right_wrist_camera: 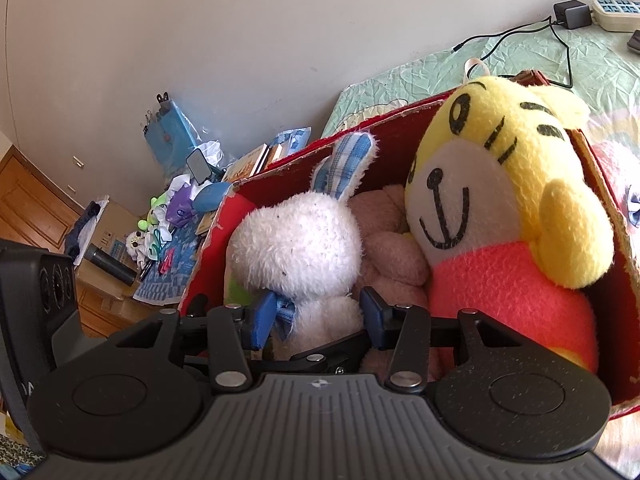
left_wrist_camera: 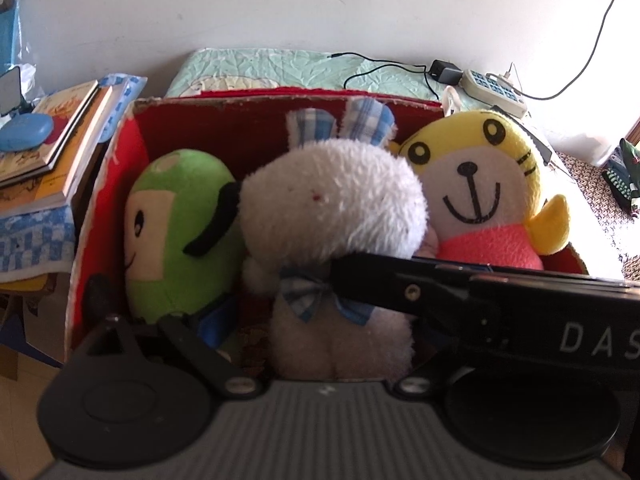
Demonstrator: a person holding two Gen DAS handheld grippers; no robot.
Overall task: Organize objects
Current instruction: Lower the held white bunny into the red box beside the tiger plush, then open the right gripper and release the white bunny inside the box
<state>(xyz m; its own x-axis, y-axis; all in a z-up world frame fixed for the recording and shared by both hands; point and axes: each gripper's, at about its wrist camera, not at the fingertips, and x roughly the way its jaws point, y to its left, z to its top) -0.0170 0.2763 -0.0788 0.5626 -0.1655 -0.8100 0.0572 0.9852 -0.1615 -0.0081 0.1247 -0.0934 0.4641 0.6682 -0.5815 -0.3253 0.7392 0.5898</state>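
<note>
A red cardboard box (left_wrist_camera: 120,168) sits against a pale green quilt (left_wrist_camera: 280,68) and holds 3 soft toys side by side: a green plush (left_wrist_camera: 180,232) on the left, a white bunny (left_wrist_camera: 332,200) with blue checked ears in the middle, and a yellow tiger plush (left_wrist_camera: 484,184) in a pink top on the right. The right gripper (right_wrist_camera: 316,316) has its blue-padded jaws spread on either side of the bunny's body, at its blue bow. The left gripper (left_wrist_camera: 280,320) is low in the box in front of the bunny, partly hidden by the other tool, so I cannot tell its jaw state.
</note>
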